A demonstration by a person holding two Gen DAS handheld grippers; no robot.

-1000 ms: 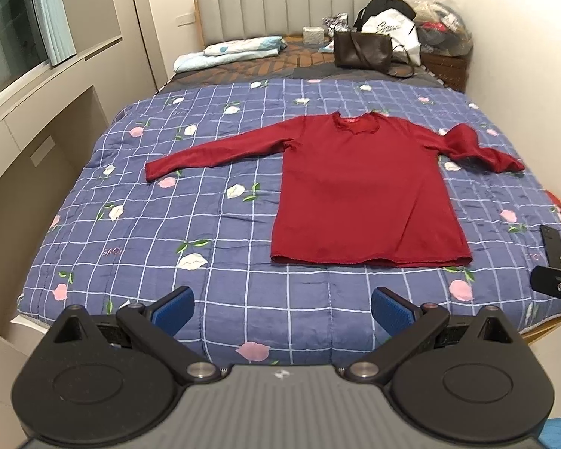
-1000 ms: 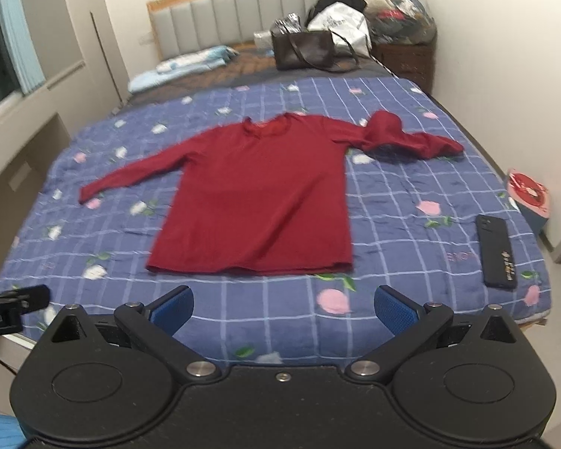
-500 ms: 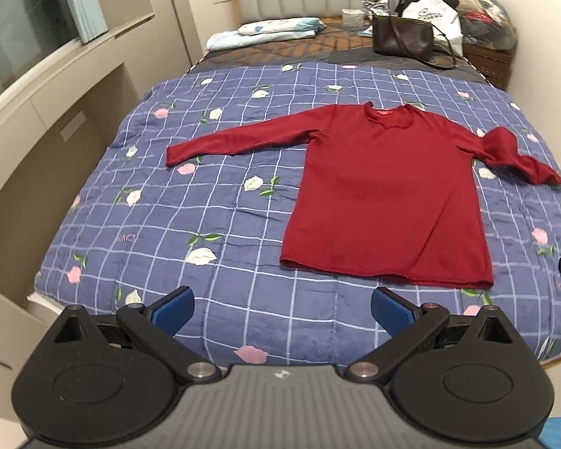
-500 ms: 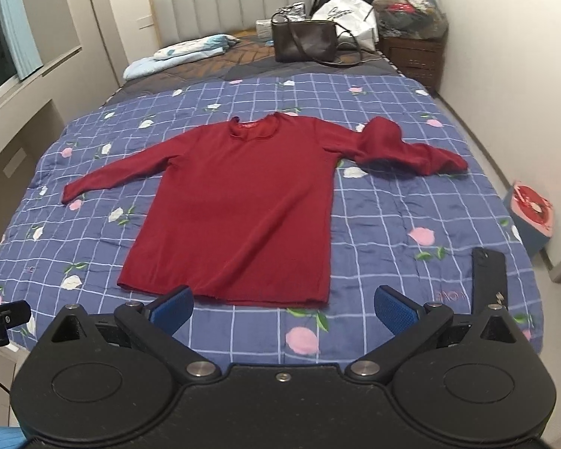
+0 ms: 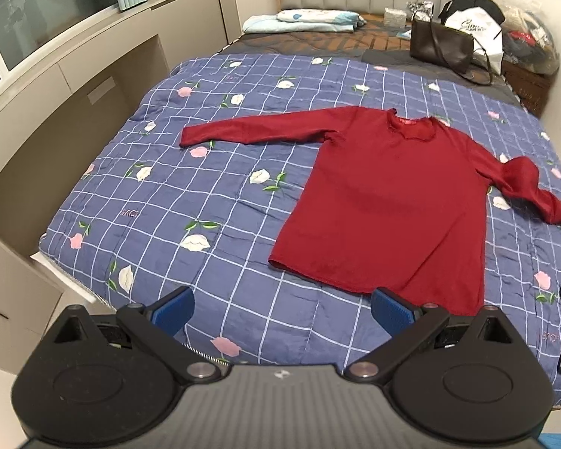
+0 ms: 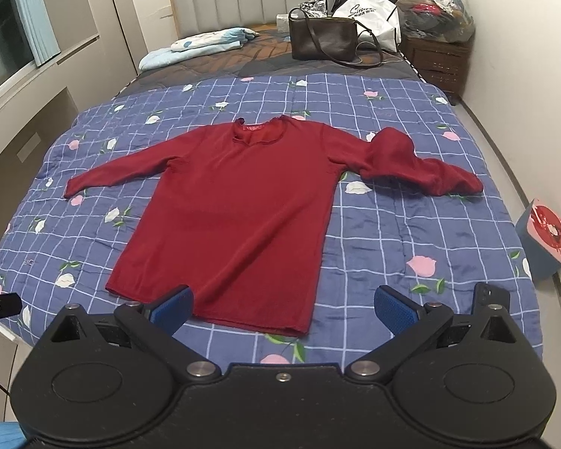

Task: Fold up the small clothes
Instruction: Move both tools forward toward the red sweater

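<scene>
Red: 1 shirt [image 6: 239, 209] flat; 2 gripper units, each empty.

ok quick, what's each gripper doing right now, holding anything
Left gripper: open, holding nothing, above the quilt.
Right gripper: open, holding nothing, above the hem of the red shirt.
</scene>
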